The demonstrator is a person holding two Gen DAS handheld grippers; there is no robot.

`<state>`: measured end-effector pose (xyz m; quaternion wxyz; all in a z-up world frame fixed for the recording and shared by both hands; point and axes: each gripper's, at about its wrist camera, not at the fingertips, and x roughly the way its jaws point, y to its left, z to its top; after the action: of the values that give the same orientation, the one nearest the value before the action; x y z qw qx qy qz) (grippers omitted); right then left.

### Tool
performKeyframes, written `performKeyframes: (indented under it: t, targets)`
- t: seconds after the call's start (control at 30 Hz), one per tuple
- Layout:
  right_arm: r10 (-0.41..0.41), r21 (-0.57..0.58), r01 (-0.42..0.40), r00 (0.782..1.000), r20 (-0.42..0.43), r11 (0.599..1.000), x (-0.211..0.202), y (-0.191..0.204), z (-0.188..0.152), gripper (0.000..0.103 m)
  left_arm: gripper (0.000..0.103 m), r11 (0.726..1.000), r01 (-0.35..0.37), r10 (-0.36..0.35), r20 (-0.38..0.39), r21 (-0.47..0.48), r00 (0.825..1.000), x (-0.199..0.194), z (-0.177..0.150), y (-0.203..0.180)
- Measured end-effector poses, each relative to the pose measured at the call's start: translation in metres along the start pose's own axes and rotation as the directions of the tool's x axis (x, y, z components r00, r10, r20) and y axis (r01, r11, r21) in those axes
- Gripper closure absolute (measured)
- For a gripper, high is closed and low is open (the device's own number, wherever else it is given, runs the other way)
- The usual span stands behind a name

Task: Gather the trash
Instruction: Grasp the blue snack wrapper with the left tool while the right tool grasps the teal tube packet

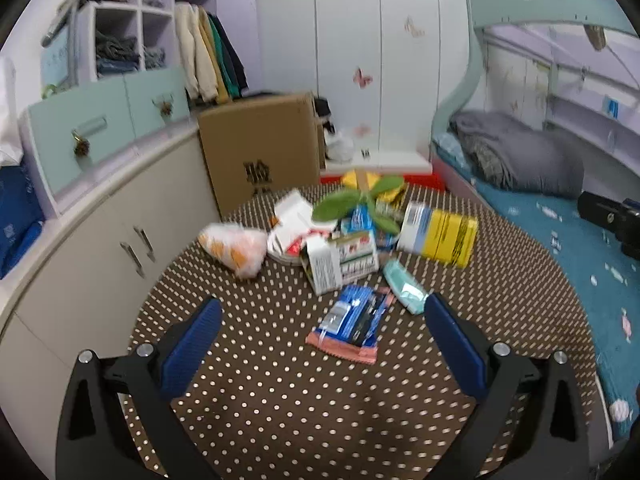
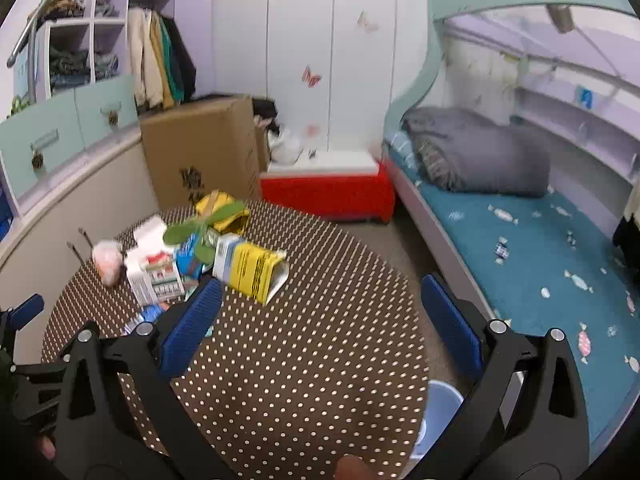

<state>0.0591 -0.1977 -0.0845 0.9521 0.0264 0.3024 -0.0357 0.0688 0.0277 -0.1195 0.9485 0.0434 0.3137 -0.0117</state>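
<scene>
Trash lies in a pile on the round brown polka-dot table [image 1: 280, 400]. It includes a blue and pink wrapper [image 1: 350, 324], a teal packet [image 1: 404, 286], a white carton [image 1: 340, 260], a yellow and blue carton [image 1: 438, 234], an orange and white bag [image 1: 234, 248] and a green leafy piece [image 1: 356, 200]. My left gripper [image 1: 322, 344] is open and empty, just short of the blue wrapper. My right gripper [image 2: 320, 324] is open and empty over the table [image 2: 304, 360], right of the pile. The yellow carton [image 2: 252, 268] lies ahead-left of it.
A cardboard box [image 1: 260, 152] and a red and white chest [image 2: 328, 188] stand beyond the table. Beige cabinets [image 1: 100, 248] run along the left. A bed with a blue sheet [image 2: 540, 264] is at the right. A pale blue bin [image 2: 438, 408] sits below the table's right edge.
</scene>
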Motion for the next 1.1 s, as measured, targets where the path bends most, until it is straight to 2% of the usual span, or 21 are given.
performKeyframes:
  t: [0.1,0.23,0.37,0.4,0.43,0.47,0.53,0.57,0.63,0.73,0.77,0.93,1.03,1.1]
  targets:
    - [0.01,-0.015,-0.01,0.999,-0.05,1.0,0.018,0.004,-0.007,0.006,0.004,0.997,0.052,-0.047,-0.076,0.056,0.996,0.029,-0.005,-0.001]
    - [0.024,-0.022,-0.026,0.995,-0.098,0.999,0.036,0.007,-0.014,0.006,0.004,0.986,0.091,-0.069,-0.153,0.139,0.986,0.065,-0.01,-0.008]
    - [0.042,-0.046,-0.049,0.99,-0.137,0.998,0.052,0.015,-0.017,0.006,0.006,0.979,0.111,-0.075,-0.202,0.174,0.976,0.09,-0.01,-0.011]
    - [0.051,-0.057,-0.06,0.988,-0.148,0.997,0.056,0.018,-0.018,0.006,0.01,0.977,0.12,-0.081,-0.214,0.176,0.973,0.094,-0.011,-0.011]
    - [0.063,-0.065,-0.074,0.985,-0.158,0.995,0.061,0.021,-0.019,0.006,0.026,0.974,0.152,-0.11,-0.238,0.167,0.965,0.099,-0.012,-0.01]
    - [0.074,-0.073,-0.088,0.983,-0.167,0.993,0.066,0.024,-0.019,0.006,0.035,0.972,0.177,-0.135,-0.255,0.152,0.958,0.103,-0.012,-0.009]
    - [0.109,-0.085,-0.127,0.976,-0.188,0.988,0.077,0.031,-0.02,0.006,0.047,0.97,0.221,-0.188,-0.262,0.105,0.947,0.104,-0.011,-0.003]
    - [0.147,-0.085,-0.168,0.967,-0.207,0.982,0.085,0.035,-0.02,0.006,0.052,0.97,0.221,-0.188,-0.258,0.106,0.948,0.104,-0.012,-0.003]
    - [0.201,-0.088,-0.228,0.95,-0.238,0.97,0.099,0.046,-0.019,0.006,0.054,0.969,0.231,-0.203,-0.253,0.086,0.946,0.101,-0.013,0.002]
    - [0.23,-0.139,-0.277,0.931,-0.283,0.951,0.119,0.067,-0.019,0.006,0.057,0.971,0.236,-0.219,-0.244,0.044,0.945,0.097,-0.016,0.01]
    - [0.252,-0.157,-0.309,0.919,-0.303,0.938,0.127,0.077,-0.019,0.006,0.057,0.972,0.234,-0.218,-0.242,0.038,0.945,0.095,-0.017,0.012]
    - [0.301,-0.208,-0.387,0.887,-0.35,0.899,0.152,0.11,-0.015,0.028,0.057,0.977,0.214,-0.208,-0.233,-0.001,0.95,0.091,-0.024,0.02]
    - [0.315,-0.238,-0.419,0.872,-0.374,0.876,0.163,0.125,-0.015,0.049,0.056,0.981,0.194,-0.19,-0.237,-0.008,0.953,0.092,-0.023,0.021]
    - [0.294,-0.287,-0.403,0.887,-0.356,0.869,0.168,0.134,-0.017,0.058,0.052,0.982,0.188,-0.186,-0.244,-0.014,0.952,0.093,-0.021,0.022]
